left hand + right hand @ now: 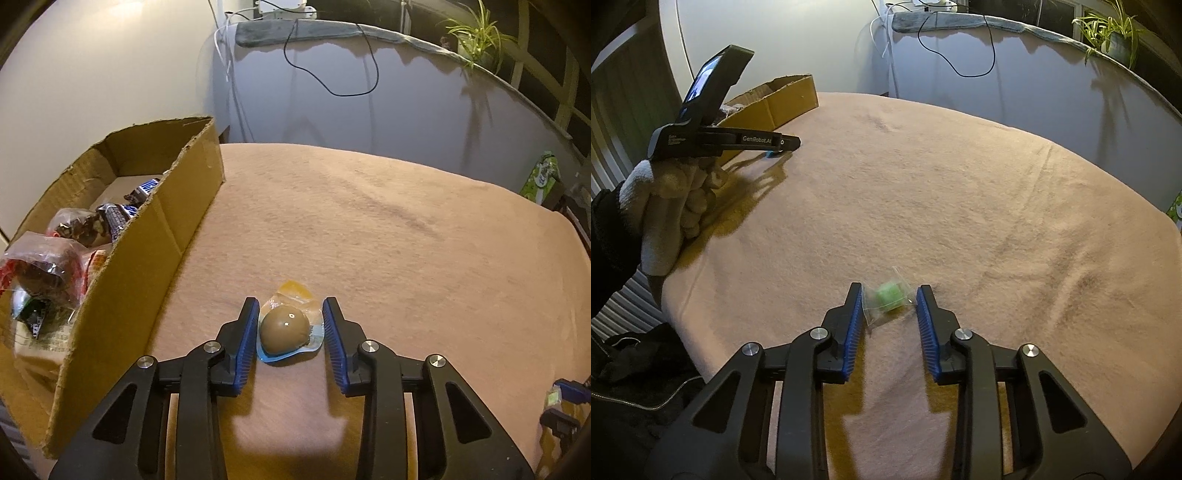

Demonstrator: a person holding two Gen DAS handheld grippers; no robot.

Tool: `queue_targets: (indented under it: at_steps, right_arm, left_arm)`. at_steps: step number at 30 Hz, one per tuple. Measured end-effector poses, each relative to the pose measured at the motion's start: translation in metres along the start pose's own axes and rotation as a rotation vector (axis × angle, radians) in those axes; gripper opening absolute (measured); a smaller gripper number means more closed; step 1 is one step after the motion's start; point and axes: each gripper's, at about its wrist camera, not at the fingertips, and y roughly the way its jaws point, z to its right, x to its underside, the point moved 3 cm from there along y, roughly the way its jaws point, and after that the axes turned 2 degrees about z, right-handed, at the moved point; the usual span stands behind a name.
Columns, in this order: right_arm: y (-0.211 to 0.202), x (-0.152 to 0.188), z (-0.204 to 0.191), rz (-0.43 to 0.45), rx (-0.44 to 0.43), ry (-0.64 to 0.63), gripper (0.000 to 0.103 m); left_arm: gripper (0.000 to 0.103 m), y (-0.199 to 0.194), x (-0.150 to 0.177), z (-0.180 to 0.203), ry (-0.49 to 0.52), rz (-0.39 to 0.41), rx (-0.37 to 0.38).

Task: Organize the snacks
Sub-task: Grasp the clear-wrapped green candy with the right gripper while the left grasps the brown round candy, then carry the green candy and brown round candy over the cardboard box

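One brown, egg-shaped snack sealed in a clear packet with a blue edge (286, 330) is seen lying on the peach-coloured fleece cloth (406, 240) that covers the table, directly between the two blue-padded black fingers of the left gripper (290, 334). The left pad (246, 343) is set just against the packet's edge, while a narrow gap is left at the right pad; the jaws stand partly spread and no firm pinch on the packet can be made out.

One small green sweet in a clear wrapper (888, 297) is seen on the same cloth, between the fingertips of the right gripper (889, 308), towards their far end. The wrapper's edges lie close to both pads, but whether it is pressed cannot be told; those jaws too stand partly spread.

One open brown cardboard box (155, 236) stands at the cloth's left edge, just beside the left gripper, with several wrapped snacks (66, 251) inside; their exact number cannot be counted. One gloved hand (668, 199) is seen holding the left gripper.
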Motion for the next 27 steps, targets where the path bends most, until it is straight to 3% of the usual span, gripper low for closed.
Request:
queue_targets:
  at_steps: [13, 27]
  right_arm:
    - [-0.010, -0.006, -0.009, 0.015, 0.001, -0.009, 0.029]
    - [-0.024, -0.061, -0.033, 0.104, -0.020, -0.077, 0.027]
  left_arm:
    - [0.028, -0.023, 0.008, 0.007, 0.014, 0.016, 0.072]
    - [0.028, -0.067, -0.005, -0.021, -0.025, 0.111, 0.107]
